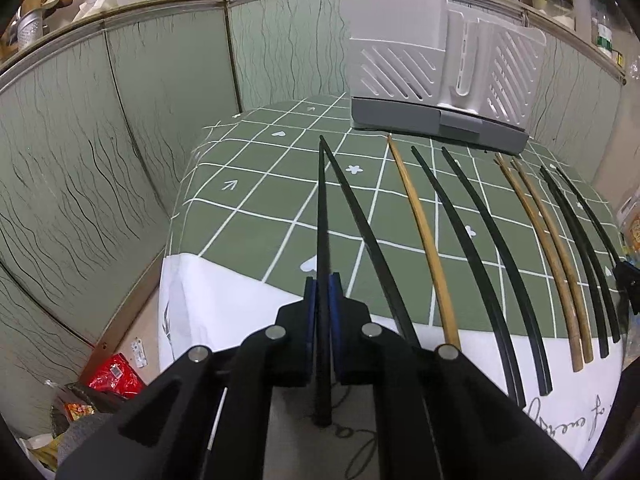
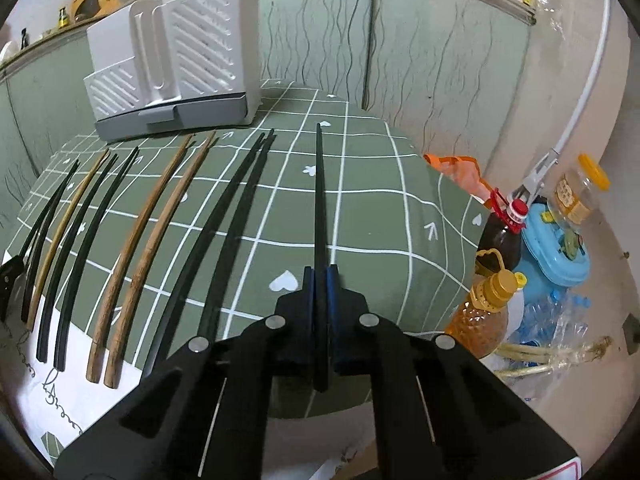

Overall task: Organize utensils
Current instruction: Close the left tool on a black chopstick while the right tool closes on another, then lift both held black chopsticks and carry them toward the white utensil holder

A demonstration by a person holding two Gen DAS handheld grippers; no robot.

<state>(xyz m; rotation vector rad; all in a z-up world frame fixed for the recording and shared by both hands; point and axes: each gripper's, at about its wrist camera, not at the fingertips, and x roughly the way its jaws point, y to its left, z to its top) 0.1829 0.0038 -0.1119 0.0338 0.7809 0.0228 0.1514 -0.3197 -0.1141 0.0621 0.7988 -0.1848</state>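
Observation:
My left gripper (image 1: 322, 280) is shut on a black chopstick (image 1: 322, 208) that points forward over the table's left end. A second black chopstick (image 1: 360, 220) lies beside it on the cloth. My right gripper (image 2: 320, 274) is shut on another black chopstick (image 2: 320, 192), held over the table's right part. Several black and wooden chopsticks (image 1: 424, 236) lie side by side on the green checked tablecloth (image 1: 256, 184); they also show in the right wrist view (image 2: 160, 220). A white utensil holder (image 1: 436, 64) stands at the table's back; it also shows in the right wrist view (image 2: 176, 60).
Green panel walls (image 1: 120, 140) close in the table's left and back. Oil bottles (image 2: 486, 308), a blue container (image 2: 556, 252) and a jar (image 2: 580, 188) stand on the floor to the right of the table. Red packets (image 1: 116, 376) lie on the floor at the left.

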